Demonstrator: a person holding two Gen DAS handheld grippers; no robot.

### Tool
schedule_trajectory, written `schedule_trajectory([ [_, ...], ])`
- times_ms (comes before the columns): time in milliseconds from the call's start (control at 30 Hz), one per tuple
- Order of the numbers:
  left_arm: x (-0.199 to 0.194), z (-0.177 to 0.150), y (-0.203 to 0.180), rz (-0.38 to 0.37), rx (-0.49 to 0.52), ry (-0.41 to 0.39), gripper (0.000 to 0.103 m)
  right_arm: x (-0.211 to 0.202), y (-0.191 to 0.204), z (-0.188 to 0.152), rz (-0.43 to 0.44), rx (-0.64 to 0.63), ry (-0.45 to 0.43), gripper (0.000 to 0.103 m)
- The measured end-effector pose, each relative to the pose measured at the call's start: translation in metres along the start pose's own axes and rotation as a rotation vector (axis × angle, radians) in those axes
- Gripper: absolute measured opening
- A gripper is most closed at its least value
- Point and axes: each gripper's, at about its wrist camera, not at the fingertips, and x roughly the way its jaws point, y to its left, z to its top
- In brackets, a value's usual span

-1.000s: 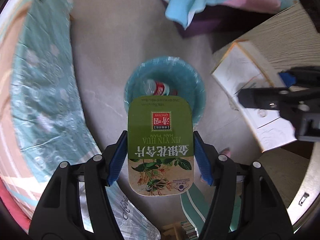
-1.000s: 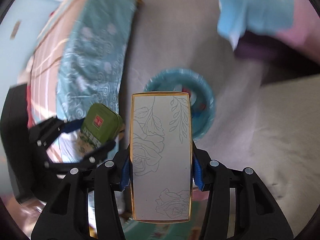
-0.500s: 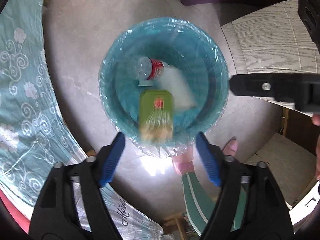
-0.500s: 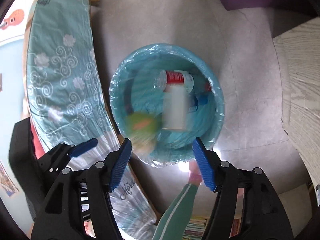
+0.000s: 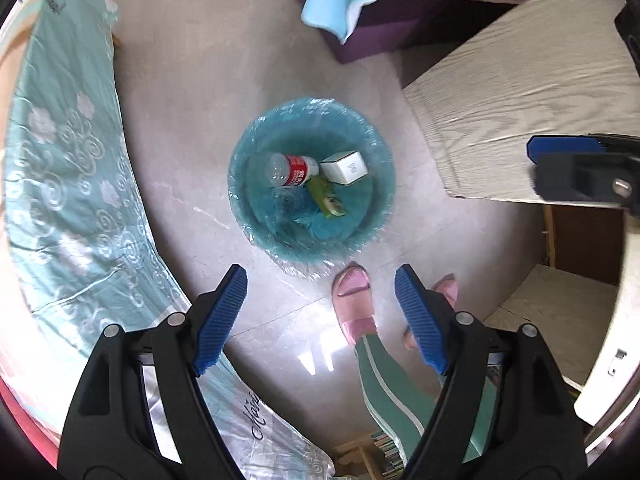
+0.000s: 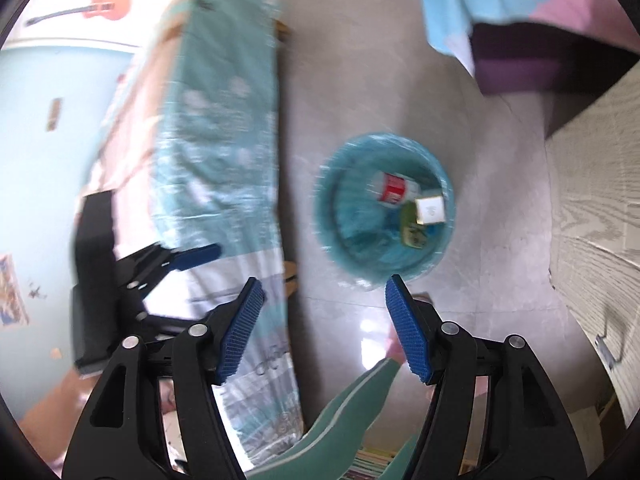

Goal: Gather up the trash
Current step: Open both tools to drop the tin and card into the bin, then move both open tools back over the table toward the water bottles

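A teal bin [image 5: 240, 200] lined with a plastic bag stands on the grey floor; it also shows in the right wrist view [image 6: 332, 240]. Inside lie a plastic bottle with a red label [image 5: 294, 169], a white box [image 5: 345, 167] and a green box [image 5: 326, 200]. The same bottle [image 6: 394, 189], white box [image 6: 430, 210] and green box [image 6: 412, 228] show in the right wrist view. My left gripper [image 5: 320, 316] is open and empty, high above the bin's near rim. My right gripper [image 6: 324, 328] is open and empty, above and nearer than the bin.
A bed with a teal patterned cover [image 5: 68, 184] runs along the left. A wooden table [image 5: 532, 96] stands at the right. A purple stool under a blue and pink cloth [image 5: 360, 36] is beyond the bin. The person's pink slipper [image 5: 354, 300] is by the bin.
Both grippers opened: the green box left my left gripper and the white box left my right one, and both now lie in the bin. Both grippers have since drawn back from the bin.
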Motion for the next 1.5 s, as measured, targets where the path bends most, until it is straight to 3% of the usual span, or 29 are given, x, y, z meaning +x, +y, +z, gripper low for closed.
schedule_trajectory([
  [200,-0.078,-0.021,-0.041,-0.049,0.066,-0.033,0.074,-0.106,0.078,-0.057,-0.024,-0.259,-0.150,0.070],
  [333,-0.140,-0.024,-0.097,-0.084,0.209,-0.129,0.074,-0.190,0.086,-0.100,-0.097,-0.266,-0.311,0.074],
  [433,-0.175,-0.021,-0.142,-0.136,0.305,-0.189,0.081,-0.246,0.072,-0.140,-0.162,-0.211,-0.410,0.077],
  [633,-0.221,-0.014,-0.251,-0.184,0.539,-0.272,0.086,-0.336,0.013,-0.228,-0.285,0.001,-0.562,0.079],
  [867,-0.238,-0.015,-0.402,-0.219,0.820,-0.313,0.089,-0.409,-0.088,-0.339,-0.323,0.376,-0.728,0.081],
  [1167,-0.239,-0.023,-0.580,-0.218,1.063,-0.379,0.093,-0.474,-0.213,-0.473,-0.490,0.721,-0.824,0.081],
  [1433,-0.208,-0.026,-0.696,-0.187,1.188,-0.393,0.089,-0.514,-0.286,-0.522,-0.587,0.826,-0.843,0.081],
  [1500,-0.199,-0.023,-0.710,-0.182,1.214,-0.361,0.072,-0.517,-0.298,-0.525,-0.604,0.850,-0.831,0.081],
])
